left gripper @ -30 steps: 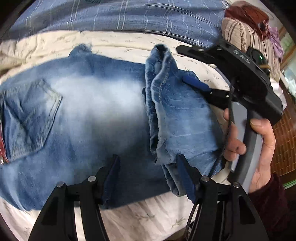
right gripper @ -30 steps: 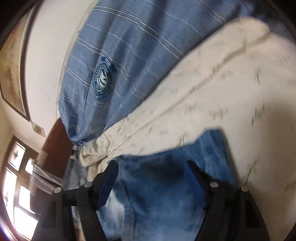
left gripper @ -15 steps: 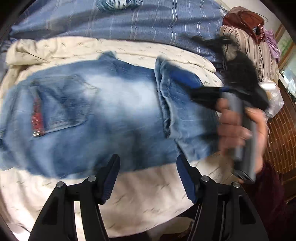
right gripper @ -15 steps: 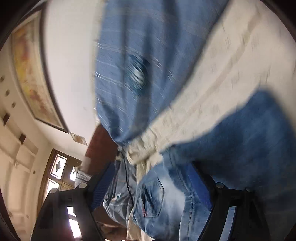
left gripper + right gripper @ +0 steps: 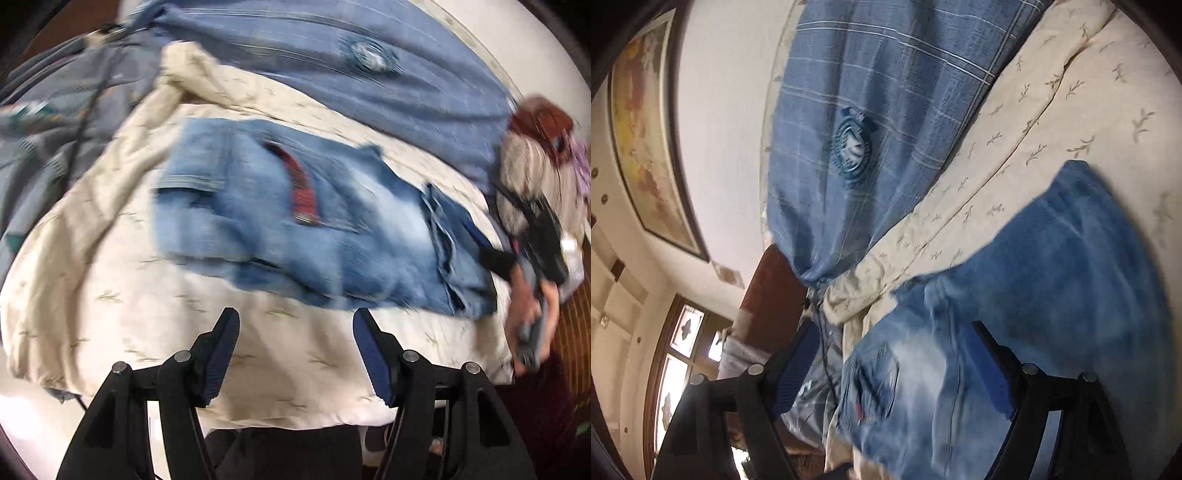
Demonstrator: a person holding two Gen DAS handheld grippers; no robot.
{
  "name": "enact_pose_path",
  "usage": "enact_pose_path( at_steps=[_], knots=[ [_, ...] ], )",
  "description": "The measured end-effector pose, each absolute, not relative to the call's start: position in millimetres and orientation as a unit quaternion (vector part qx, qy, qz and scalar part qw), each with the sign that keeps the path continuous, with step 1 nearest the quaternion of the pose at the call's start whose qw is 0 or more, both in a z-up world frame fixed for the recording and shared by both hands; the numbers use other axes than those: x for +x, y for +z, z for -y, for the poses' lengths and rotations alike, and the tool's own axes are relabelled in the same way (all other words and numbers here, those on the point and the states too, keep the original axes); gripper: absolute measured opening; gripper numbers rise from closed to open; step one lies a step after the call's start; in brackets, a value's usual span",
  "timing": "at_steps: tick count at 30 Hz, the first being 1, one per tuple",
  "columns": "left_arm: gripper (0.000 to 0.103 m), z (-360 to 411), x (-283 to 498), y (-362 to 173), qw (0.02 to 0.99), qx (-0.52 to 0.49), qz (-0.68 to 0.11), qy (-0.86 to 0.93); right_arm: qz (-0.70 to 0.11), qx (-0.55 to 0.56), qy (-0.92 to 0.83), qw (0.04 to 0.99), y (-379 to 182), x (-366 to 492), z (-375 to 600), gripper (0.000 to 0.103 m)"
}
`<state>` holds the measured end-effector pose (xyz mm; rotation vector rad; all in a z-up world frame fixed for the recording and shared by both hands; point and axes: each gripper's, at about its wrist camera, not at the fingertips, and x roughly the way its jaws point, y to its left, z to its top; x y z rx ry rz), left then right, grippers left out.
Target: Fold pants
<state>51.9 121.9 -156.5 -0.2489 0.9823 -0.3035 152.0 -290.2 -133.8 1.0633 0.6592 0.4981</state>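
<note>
Faded blue jeans (image 5: 295, 236) lie folded on a cream blanket (image 5: 155, 317), back pocket and a red label facing up. A folded-over leg end (image 5: 458, 266) lies at their right. My left gripper (image 5: 295, 354) is open and empty, held back over the blanket, clear of the jeans. My right gripper (image 5: 491, 254), seen in the left wrist view, sits at the jeans' right edge in a hand. In the right wrist view the right gripper (image 5: 890, 373) is open, with the jeans (image 5: 1052, 295) just beyond its right finger.
A blue checked cover with a round emblem (image 5: 373, 59) lies behind the blanket; it also shows in the right wrist view (image 5: 853, 144). A striped cushion and red item (image 5: 535, 147) sit at far right. A framed picture (image 5: 646, 129) and window (image 5: 676, 369) are on the wall.
My left gripper has pulled back from the jeans, which now lie farther away with the waist and pocket in full view. The right gripper has tilted and moved toward the right edge.
</note>
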Motion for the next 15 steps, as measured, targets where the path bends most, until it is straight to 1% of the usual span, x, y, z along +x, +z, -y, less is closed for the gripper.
enact_pose_path(
  at_steps=[6, 10, 11, 15],
  knots=[
    [0.066, -163.9, 53.7, -159.7, 0.86, -0.183, -0.466, -0.101, -0.352, 0.435, 0.229, 0.796, -131.7, 118.7, 271.2, 0.084],
    [0.066, -178.8, 53.4, -164.8, 0.851, -0.217, -0.468, -0.096, -0.419, 0.407, 0.191, 0.789, -157.4, 107.1, 253.6, 0.082],
    [0.066, -180.2, 54.8, -166.5, 0.849, -0.225, -0.469, -0.095, -0.41, 0.398, 0.187, 0.799, -157.5, 103.6, 252.2, 0.081],
    [0.066, -181.9, 60.8, -166.0, 0.838, -0.253, -0.473, -0.099, -0.408, 0.384, 0.182, 0.808, -157.7, 101.3, 248.8, 0.081]
  ],
)
